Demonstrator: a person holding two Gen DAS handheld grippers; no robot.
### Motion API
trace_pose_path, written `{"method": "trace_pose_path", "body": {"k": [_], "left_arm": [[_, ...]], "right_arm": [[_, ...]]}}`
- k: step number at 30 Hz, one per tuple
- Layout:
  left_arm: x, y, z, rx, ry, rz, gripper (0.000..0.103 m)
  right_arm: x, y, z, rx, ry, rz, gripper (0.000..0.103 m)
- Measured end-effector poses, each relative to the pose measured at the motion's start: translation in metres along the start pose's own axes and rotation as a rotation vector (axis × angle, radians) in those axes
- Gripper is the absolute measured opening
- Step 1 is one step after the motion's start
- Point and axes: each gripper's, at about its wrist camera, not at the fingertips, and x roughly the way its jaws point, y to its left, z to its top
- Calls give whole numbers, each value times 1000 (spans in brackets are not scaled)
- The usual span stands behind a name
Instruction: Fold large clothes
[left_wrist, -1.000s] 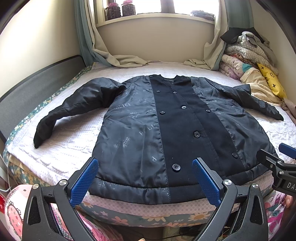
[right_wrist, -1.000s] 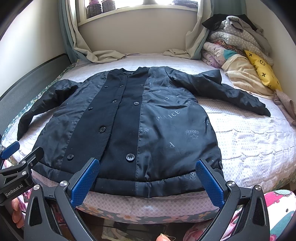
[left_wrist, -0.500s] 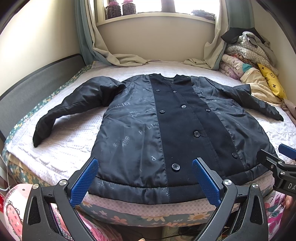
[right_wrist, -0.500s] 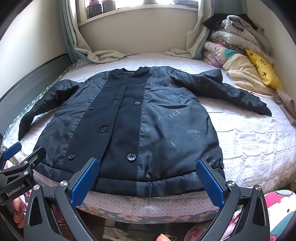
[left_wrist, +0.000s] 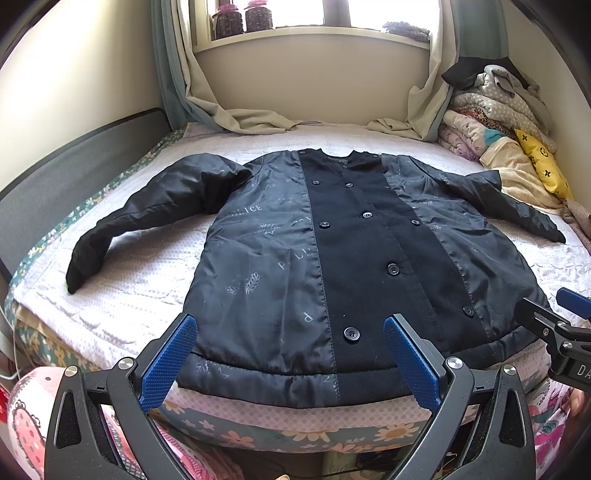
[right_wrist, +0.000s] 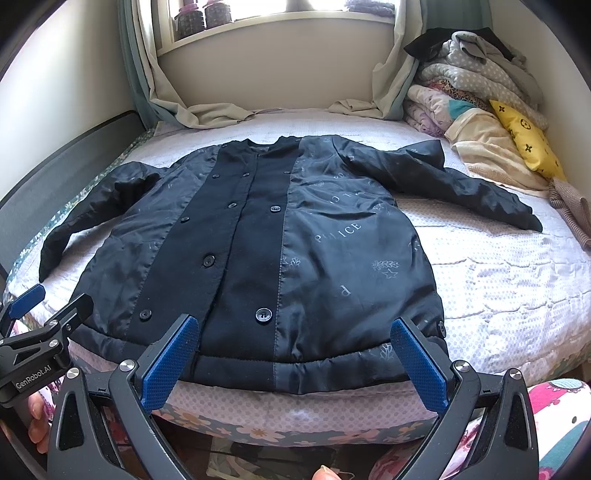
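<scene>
**Coat laid flat, both grippers poised at the hem**

Little is changed since a second ago: both views are shifted only slightly, and the coat (left_wrist: 332, 258) is left where it lay. It is spread face-up on the bed (left_wrist: 147, 288), buttoned, sleeves splayed outward, its hem just ahead of both sets of jaws. That flat layout is presumably meant to give clean fold lines.

The left gripper (left_wrist: 291, 354) is held with its jaws released and wide apart, framing the hem's left half; nothing is grasped. The right gripper (right_wrist: 295, 354) is likewise held released over the hem's right half, with no cloth between its blue pads (right_wrist: 170, 365). Each is probably placed to take a hem corner or a sleeve next.

"POLICE" is printed repeatedly on the coat's shiny lining-like panels, among leaf and star motifs. "GenRobot.AI" can be read on the left gripper's body in the right wrist view.
</scene>
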Motion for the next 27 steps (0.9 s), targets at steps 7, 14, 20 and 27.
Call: {"method": "trace_pose_path", "body": {"k": [7,14,20,27], "left_arm": [[0,0,0,1,0,-1,102],[0,0,1,1,1,-1,102],[0,0,1,1,1,-2,102],[-2,0,1,-4,4,-4,102]], "right_arm": [[-5,-5,0,13,-8,17,103],[-5,-6,0,14,-6,18,103],[-5,-5,0,14,-6,17,103],[-6,-6,-1,14,0,18,103]]}}
